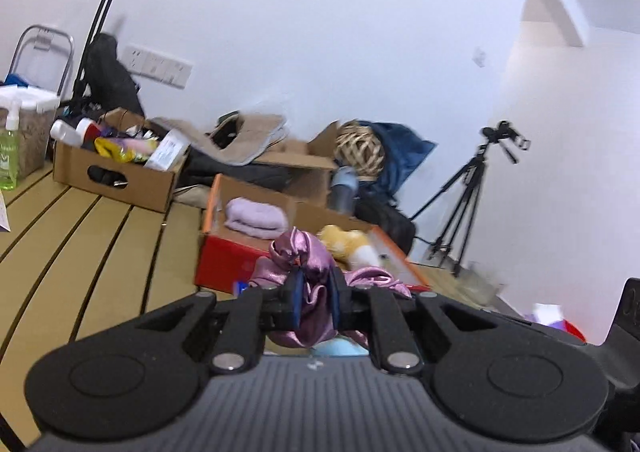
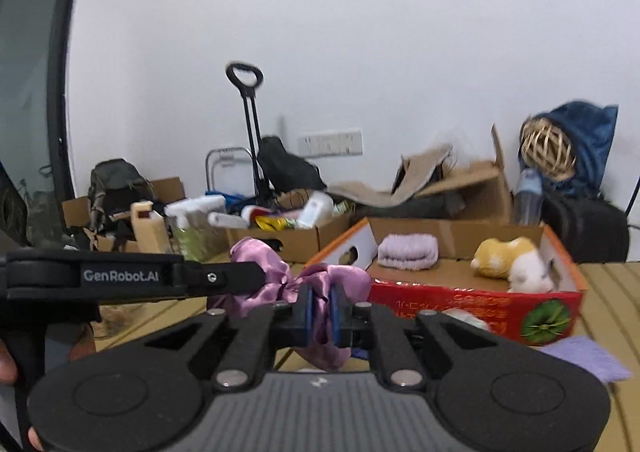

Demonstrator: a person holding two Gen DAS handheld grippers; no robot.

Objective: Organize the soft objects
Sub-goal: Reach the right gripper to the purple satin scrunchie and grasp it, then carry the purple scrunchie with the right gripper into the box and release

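Note:
A shiny purple satin cloth (image 1: 304, 252) hangs bunched between both grippers, above the near edge of a red cardboard box (image 1: 224, 264). My left gripper (image 1: 314, 288) is shut on one end of it, the blue pads pressing the fabric. My right gripper (image 2: 320, 304) is shut on the other end of the satin cloth (image 2: 344, 280). The left gripper (image 2: 256, 278) reaches in from the left there. Inside the red box (image 2: 460, 304) lie a folded lilac towel (image 2: 408, 250) and a yellow and white plush toy (image 2: 508, 260).
A lilac cloth (image 2: 588, 360) lies on the slatted floor right of the box. Behind stand cardboard boxes (image 1: 116, 175) full of bottles and packets, a black trolley (image 2: 256, 155), a wicker ball (image 2: 548, 149) on a blue bag, and a tripod (image 1: 472, 203).

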